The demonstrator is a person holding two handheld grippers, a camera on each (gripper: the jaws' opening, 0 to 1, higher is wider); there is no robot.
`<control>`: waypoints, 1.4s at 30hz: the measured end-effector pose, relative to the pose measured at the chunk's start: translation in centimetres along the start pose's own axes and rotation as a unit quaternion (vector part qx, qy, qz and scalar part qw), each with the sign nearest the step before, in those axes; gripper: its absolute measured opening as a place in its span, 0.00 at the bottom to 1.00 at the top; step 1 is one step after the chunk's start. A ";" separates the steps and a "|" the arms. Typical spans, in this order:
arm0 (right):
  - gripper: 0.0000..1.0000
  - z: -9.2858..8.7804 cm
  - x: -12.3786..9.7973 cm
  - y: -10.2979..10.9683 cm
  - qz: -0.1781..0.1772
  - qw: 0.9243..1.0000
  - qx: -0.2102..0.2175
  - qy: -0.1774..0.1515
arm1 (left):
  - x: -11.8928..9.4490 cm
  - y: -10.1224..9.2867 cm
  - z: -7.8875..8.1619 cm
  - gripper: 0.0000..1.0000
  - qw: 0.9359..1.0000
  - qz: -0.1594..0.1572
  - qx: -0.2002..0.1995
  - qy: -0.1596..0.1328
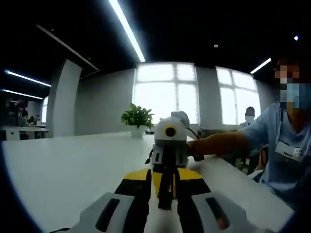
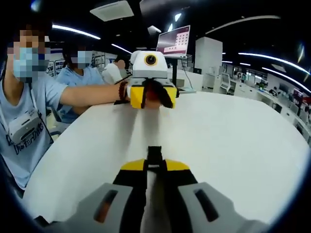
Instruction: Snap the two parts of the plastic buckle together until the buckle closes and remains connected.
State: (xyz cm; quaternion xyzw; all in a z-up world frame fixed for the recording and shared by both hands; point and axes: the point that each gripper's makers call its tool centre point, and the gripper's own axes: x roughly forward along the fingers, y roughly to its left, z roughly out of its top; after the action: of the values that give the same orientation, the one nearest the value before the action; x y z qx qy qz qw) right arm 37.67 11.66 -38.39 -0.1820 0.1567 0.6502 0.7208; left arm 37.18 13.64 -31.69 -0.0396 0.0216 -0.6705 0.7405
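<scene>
In the right gripper view my right gripper is shut on a small black buckle part that sticks out past its yellow tips. Across a stretch of white table, my left gripper faces it, shut on the other black buckle part. The two parts are apart. In the left gripper view my left gripper pinches its black part. The right gripper stands just beyond, pointing back at it.
A wide white table lies under both grippers. A person in a light-blue shirt sits at its edge, arm stretched out. A potted plant stands at the far side. A monitor and a second person are behind.
</scene>
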 end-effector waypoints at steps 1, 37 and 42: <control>0.12 0.1 0.1 -0.2 -0.002 1.000 -0.004 0.003 | 0.0 0.2 0.3 0.18 1.000 0.006 0.001 -0.006; 0.12 0.4 1.0 -16.4 -0.082 0.993 0.009 0.080 | 1.1 -0.4 -0.9 0.20 1.000 0.004 -0.019 0.020; 0.12 0.4 1.6 -17.6 -0.089 0.992 0.013 0.087 | 1.0 -0.6 -1.0 0.21 1.000 0.002 -0.020 0.022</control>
State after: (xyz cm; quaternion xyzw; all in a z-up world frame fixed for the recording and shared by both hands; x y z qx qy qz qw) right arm 55.29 11.74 -37.74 -0.2418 0.2103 0.5627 0.7620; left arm 36.63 12.58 -32.63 -0.0394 0.0510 -0.6696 0.7400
